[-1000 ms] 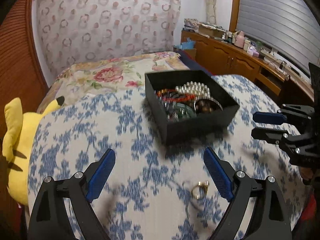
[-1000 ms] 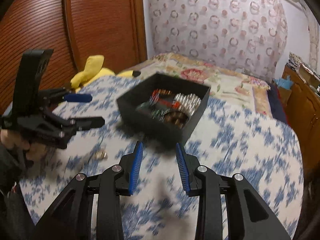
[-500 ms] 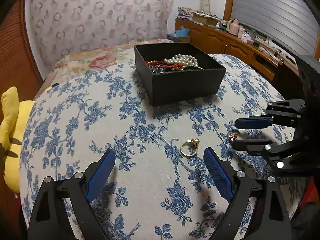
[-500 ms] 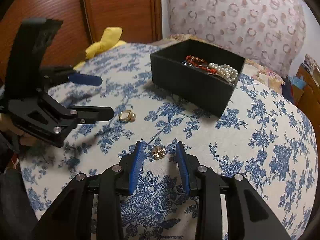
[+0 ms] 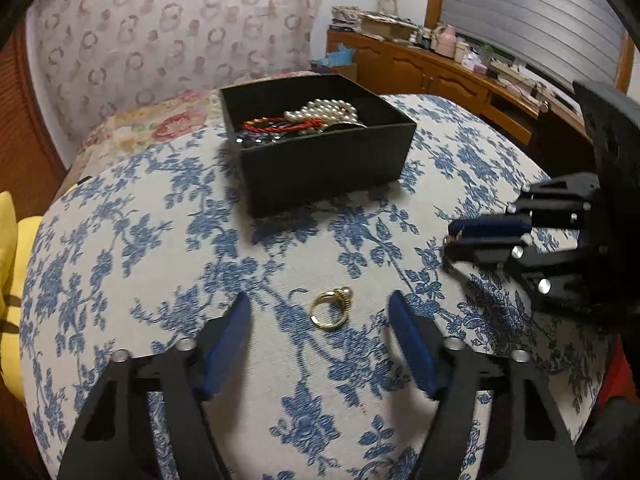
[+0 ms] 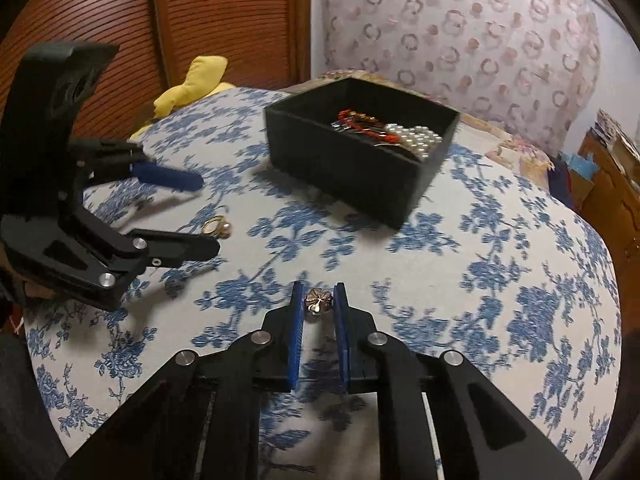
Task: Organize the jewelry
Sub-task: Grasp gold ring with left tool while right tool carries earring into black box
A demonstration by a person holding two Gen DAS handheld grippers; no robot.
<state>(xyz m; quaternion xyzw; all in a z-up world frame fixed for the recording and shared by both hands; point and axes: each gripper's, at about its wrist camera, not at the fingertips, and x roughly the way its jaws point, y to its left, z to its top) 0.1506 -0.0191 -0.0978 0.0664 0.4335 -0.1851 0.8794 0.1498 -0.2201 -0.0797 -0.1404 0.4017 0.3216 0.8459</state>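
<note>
A gold ring (image 5: 330,310) with a pearl lies on the blue-flowered tablecloth (image 5: 120,240). My left gripper (image 5: 318,302) is low over the cloth, its jaws closing. The ring lies between them and touches neither. In the right wrist view the ring (image 6: 216,227) lies between the left gripper's (image 6: 200,212) fingers. A small bronze flower-shaped piece (image 6: 318,303) lies between the blue pads of my right gripper (image 6: 318,292). Those jaws are closing, with a thin gap left on each side. A black box (image 5: 320,160) behind holds a pearl string (image 5: 320,110) and a red bracelet (image 5: 280,124).
A yellow plush toy (image 5: 12,280) sits off the table's left edge. A bed with a floral cover (image 5: 132,128) lies behind the box. Wooden cabinets (image 5: 440,76) run along the right, and a wooden door (image 6: 220,20) stands at the left in the right wrist view.
Both grippers have come down close to the cloth. The left jaws have narrowed around the ring. The right jaws have narrowed around the flower-shaped piece.
</note>
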